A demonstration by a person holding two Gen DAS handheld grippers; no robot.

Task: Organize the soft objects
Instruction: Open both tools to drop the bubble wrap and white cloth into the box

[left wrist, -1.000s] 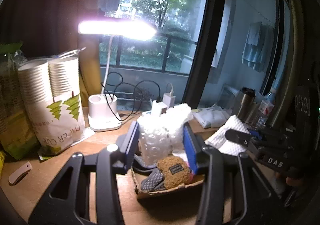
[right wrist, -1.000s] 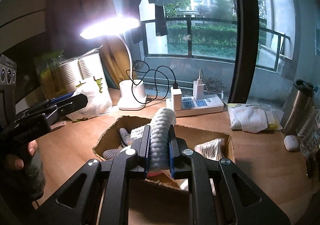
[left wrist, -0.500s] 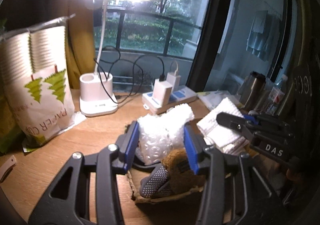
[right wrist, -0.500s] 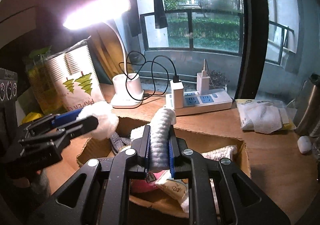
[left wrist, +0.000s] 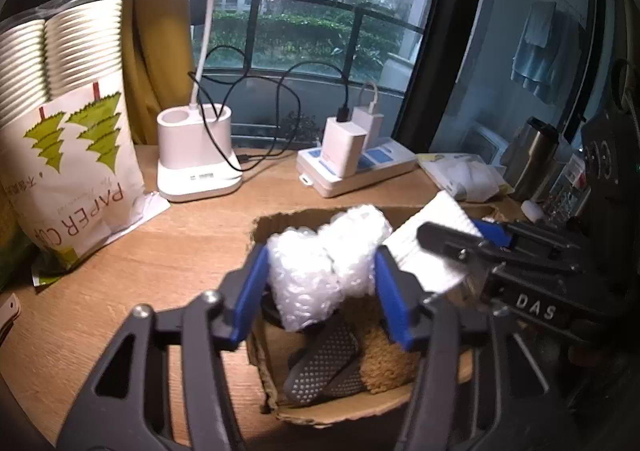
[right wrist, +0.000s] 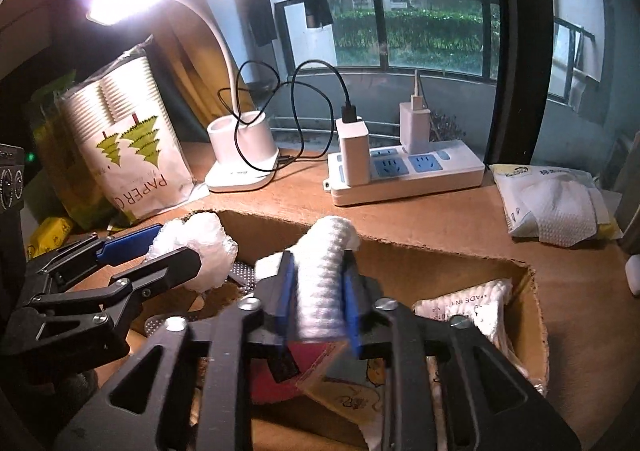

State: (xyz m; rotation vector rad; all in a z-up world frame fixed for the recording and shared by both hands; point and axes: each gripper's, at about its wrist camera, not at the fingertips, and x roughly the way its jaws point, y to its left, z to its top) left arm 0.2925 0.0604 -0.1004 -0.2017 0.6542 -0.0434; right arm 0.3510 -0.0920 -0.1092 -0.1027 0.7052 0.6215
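Cardboard makes up the open box (left wrist: 276, 223) that sits on the wooden desk (left wrist: 160, 251), and both grippers are held over it.

To the far left of the left gripper (left wrist: 320, 283), a bag of paper cups (left wrist: 68, 155) is stood on the desk. Ahead of that gripper and a little to its left, a white lamp base (left wrist: 196, 155) is seen, with a black cable (left wrist: 256, 111) looped behind it. Ahead and to the right, a white power strip (left wrist: 360, 171) is laid flat, with two chargers plugged in.

A wad of white bubble wrap (left wrist: 324, 271) is squeezed between the blue pads (left wrist: 250, 287) of the left gripper and is held above the box. Right under it, inside the box, a grey mesh shoe (left wrist: 328, 363) and a brown fuzzy toy (left wrist: 384, 359) are packed side by side.

To the right, a thick white knitted cloth (right wrist: 324, 275) is pinched tight by the right gripper (right wrist: 320, 303). It is held above the middle of the box (right wrist: 440, 255). Below this gripper something red (right wrist: 308, 359) is seen, and a yellow packet (right wrist: 352, 391) just beside it. A white packet with print (right wrist: 468, 311) is leaned inside the box at the gripper's right. Farther right, on the desk outside the box, a bag of white tissues (right wrist: 556, 203) is laid.
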